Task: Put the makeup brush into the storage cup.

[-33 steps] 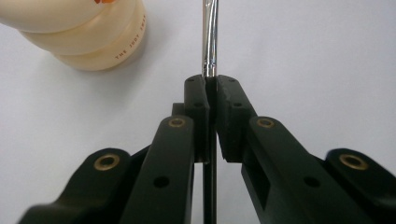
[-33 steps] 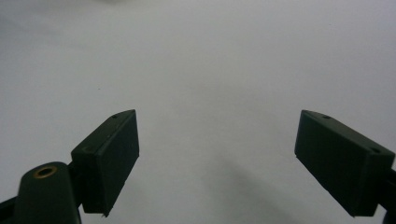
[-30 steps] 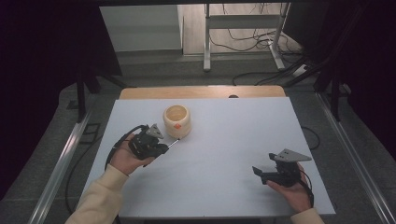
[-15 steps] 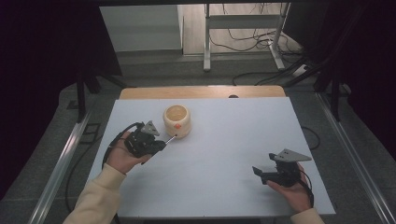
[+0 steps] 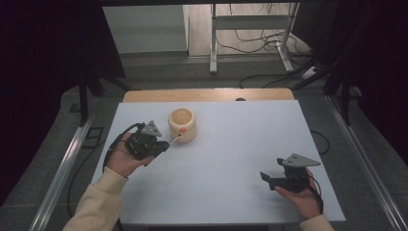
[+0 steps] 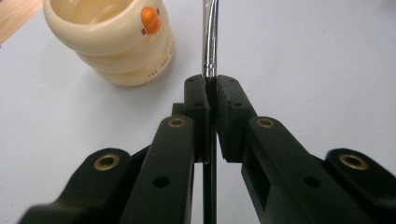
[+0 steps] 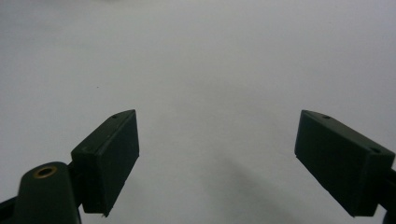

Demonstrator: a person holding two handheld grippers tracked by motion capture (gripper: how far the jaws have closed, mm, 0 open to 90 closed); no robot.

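Left hand-held gripper (image 6: 211,88) clamped on thin brush handle (image 6: 209,42), right hand-held gripper (image 7: 217,158) wide apart. Could easily tip cream cup (image 6: 112,39) if swung carelessly.

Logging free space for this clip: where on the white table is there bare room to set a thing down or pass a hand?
Most of the table is bare: the wide stretch between the left claw and the right claw, and the far right part behind the right claw. It is crowded only at the far left, where the cream cup stands by the thin metal-tipped tool held in the left claw.
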